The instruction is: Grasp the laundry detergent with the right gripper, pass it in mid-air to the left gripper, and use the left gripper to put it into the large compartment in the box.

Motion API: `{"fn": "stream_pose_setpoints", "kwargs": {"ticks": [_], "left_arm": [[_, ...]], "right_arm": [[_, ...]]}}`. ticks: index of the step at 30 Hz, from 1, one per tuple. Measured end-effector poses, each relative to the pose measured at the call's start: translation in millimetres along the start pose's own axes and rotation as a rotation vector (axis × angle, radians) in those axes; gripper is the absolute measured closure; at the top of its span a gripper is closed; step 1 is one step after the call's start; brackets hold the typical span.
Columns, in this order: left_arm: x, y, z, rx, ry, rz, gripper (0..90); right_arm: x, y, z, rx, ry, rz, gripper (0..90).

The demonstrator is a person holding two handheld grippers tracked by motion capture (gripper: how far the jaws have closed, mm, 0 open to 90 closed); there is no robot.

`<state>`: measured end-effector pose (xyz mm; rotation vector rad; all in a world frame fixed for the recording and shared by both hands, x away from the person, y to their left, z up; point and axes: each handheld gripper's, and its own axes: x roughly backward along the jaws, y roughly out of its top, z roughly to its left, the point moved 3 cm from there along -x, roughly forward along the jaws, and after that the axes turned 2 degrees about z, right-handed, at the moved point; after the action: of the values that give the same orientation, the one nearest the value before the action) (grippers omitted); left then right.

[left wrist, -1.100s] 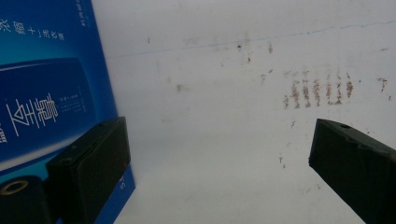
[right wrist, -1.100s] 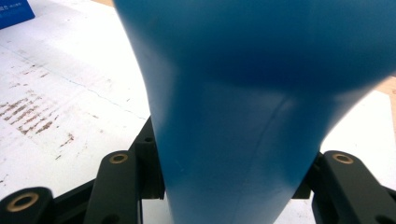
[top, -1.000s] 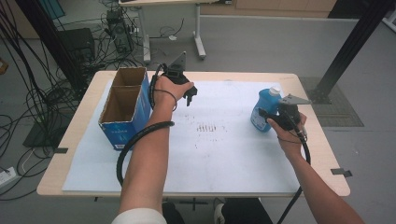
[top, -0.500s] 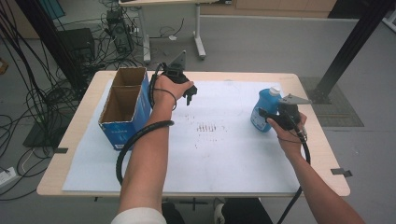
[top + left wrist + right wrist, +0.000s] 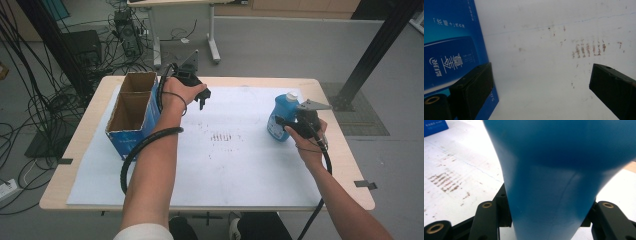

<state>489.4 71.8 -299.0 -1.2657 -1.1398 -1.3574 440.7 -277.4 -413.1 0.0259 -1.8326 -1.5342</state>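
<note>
A blue plastic bottle (image 5: 279,116) with a white cap stands at the right of the white sheet. My right gripper (image 5: 283,122) is shut on the bottle; in the right gripper view its blue body (image 5: 554,170) is pressed between both jaws. An open-topped blue cardboard box (image 5: 134,143) stands at the left. My left gripper (image 5: 202,98) hovers just right of the box, open, with nothing between its jaws. In the left gripper view the box's printed blue wall (image 5: 449,37) sits beside the left jaw, and bare sheet lies between the fingertips of the gripper (image 5: 541,75).
A white sheet (image 5: 225,170) with rust-brown marks (image 5: 225,136) covers most of the wooden table (image 5: 75,150). Cables trail from both grippers across the near side. Beyond the table are a tangle of cables, a stand's legs and a black post on the floor.
</note>
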Motion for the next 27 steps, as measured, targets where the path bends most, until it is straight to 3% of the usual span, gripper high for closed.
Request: {"fn": "stream_pose_setpoints", "kwargs": {"ticks": [5,7,17,20,27], "left_arm": [[10.0,-1.5,-0.4,-0.019,-0.007,-0.021,5.9],[14.9,-2.0,-0.7,-0.029,-0.008,-0.03,5.9],[49.7,-7.6,-1.6,-0.102,-0.016,-0.076,5.6],[68.0,-9.9,0.9,-0.137,-0.007,-0.093,5.6],[91.3,-12.0,0.7,-0.204,-0.001,-0.113,5.8]], "right_arm": [[4.1,13.6,2.0,0.016,0.017,0.001,45.6],[7.8,26.8,4.2,0.032,0.032,0.007,45.5],[16.9,63.8,9.3,0.043,0.082,0.036,45.5],[17.7,71.5,10.9,0.048,0.093,0.048,45.5],[14.5,86.8,16.1,0.06,0.13,0.073,45.5]]}}
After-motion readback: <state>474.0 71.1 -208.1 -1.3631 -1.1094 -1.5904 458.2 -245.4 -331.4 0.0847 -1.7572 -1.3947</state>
